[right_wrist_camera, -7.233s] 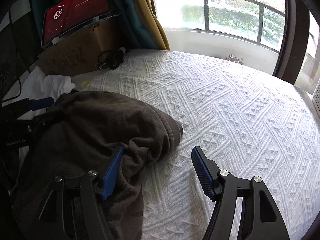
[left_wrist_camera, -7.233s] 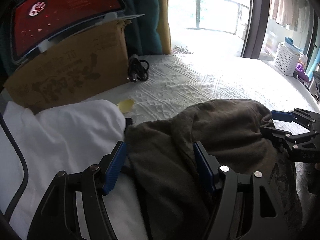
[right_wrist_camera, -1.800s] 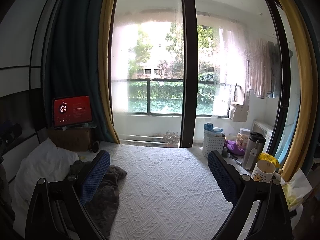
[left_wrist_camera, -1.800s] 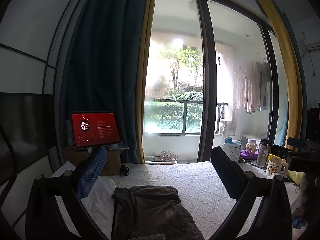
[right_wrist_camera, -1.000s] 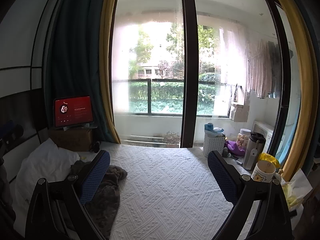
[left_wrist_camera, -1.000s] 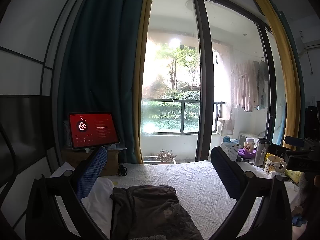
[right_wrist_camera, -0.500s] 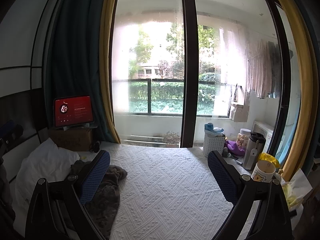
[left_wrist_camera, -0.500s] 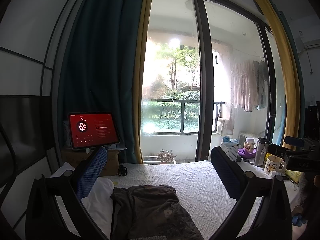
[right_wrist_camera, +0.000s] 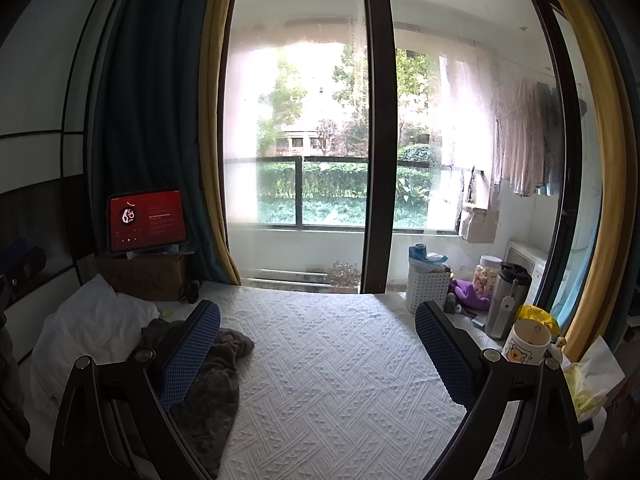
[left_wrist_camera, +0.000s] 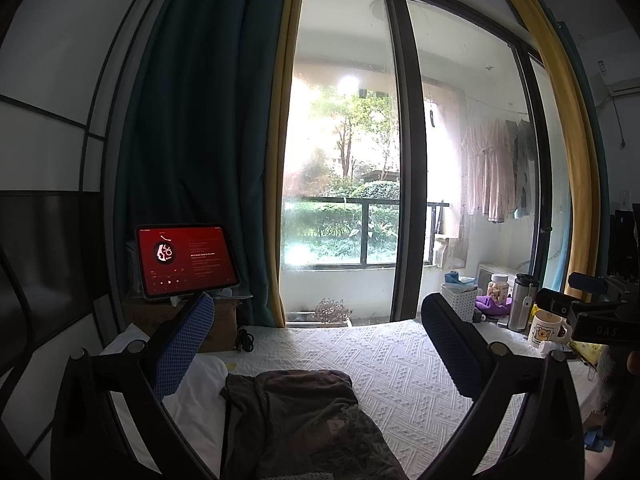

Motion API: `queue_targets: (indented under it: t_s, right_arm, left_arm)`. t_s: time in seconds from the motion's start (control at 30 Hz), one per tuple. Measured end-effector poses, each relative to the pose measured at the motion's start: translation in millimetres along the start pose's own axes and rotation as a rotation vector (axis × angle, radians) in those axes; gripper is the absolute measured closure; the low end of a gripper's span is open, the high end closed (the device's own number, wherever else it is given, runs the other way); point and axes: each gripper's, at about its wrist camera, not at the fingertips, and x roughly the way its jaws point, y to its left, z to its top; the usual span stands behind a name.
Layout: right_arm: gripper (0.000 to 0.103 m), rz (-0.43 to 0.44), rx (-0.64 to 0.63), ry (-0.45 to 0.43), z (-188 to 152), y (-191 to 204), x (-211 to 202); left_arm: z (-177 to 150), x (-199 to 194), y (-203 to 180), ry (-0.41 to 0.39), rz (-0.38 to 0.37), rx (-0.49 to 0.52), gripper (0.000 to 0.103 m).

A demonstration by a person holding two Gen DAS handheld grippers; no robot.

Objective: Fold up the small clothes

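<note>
Both grippers, left gripper (left_wrist_camera: 316, 344) and right gripper (right_wrist_camera: 318, 350), are held raised with jaws spread and empty, while the dark garment (left_wrist_camera: 296, 420) is seen rumpled on the white bedspread (right_wrist_camera: 340, 360) beside the pillow (right_wrist_camera: 88, 328), so folding is judged unfinished.

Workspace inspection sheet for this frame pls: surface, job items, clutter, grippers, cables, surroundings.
Surface: white textured bedspread, mostly bare.
Job's things: dark brown garment lying rumpled at the bed's left side, beside the white pillow; held by neither gripper.
Clutter: bear mug, steel flask, white basket, snack jar along the right edge.
Grippers: left gripper open, raised above the garment; right gripper open, empty.
Cables: black coiled cable by the cardboard box.
Surroundings: lit red tablet on the box; glass balcony door, curtains, hanging laundry outside.
</note>
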Motion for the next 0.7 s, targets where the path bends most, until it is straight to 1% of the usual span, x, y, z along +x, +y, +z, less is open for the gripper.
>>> queue_targets:
  t_s: [0.7]
  right_arm:
    - [0.004,0.010,-0.002,0.003,-1.9,-0.5,-1.2]
  left_arm:
    - [-1.1,1.3,-0.1,0.003,-0.004,0.002,0.001]
